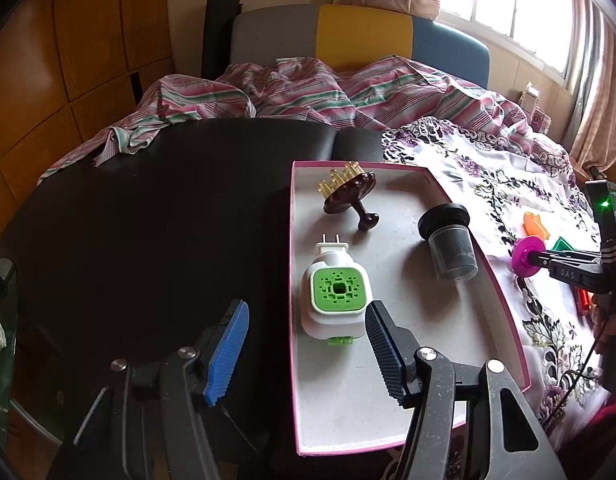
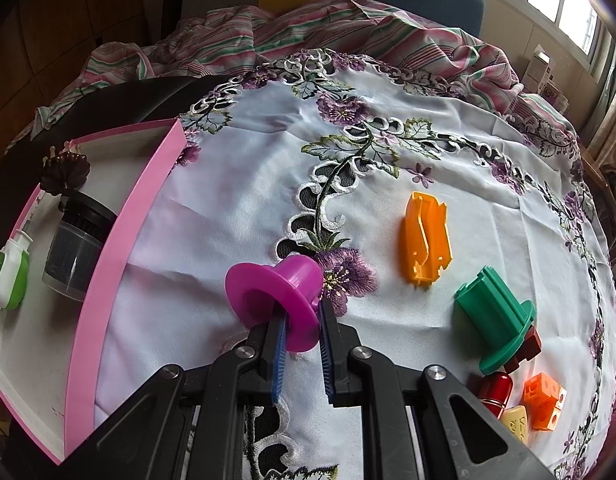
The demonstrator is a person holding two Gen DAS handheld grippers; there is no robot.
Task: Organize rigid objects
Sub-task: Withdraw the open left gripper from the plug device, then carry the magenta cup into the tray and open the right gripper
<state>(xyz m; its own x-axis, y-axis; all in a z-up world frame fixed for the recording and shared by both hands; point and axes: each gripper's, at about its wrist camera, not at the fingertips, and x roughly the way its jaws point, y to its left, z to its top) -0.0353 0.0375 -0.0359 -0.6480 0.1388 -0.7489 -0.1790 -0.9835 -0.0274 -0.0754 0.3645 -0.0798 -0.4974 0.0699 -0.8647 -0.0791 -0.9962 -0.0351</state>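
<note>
My right gripper (image 2: 300,316) is shut on the rim of a magenta hat-shaped plastic piece (image 2: 273,294), held over the embroidered white cloth (image 2: 247,152); it also shows in the left wrist view (image 1: 526,258). My left gripper (image 1: 303,320) is open and empty, above the near left part of a pink-edged white tray (image 1: 388,420). In the tray lie a white and green plug-in device (image 1: 336,296), a dark jar (image 1: 452,246) on its side and a brown scalp brush (image 1: 348,196). On the cloth lie an orange piece (image 2: 426,238) and a green hat-shaped piece (image 2: 498,320).
A red cylinder (image 2: 496,392), an orange cube (image 2: 544,400), a cream die (image 2: 516,424) and a brown block (image 2: 528,346) lie at the cloth's near right. A black surface (image 1: 147,220) lies left of the tray. A striped sheet (image 1: 308,92) is bunched behind.
</note>
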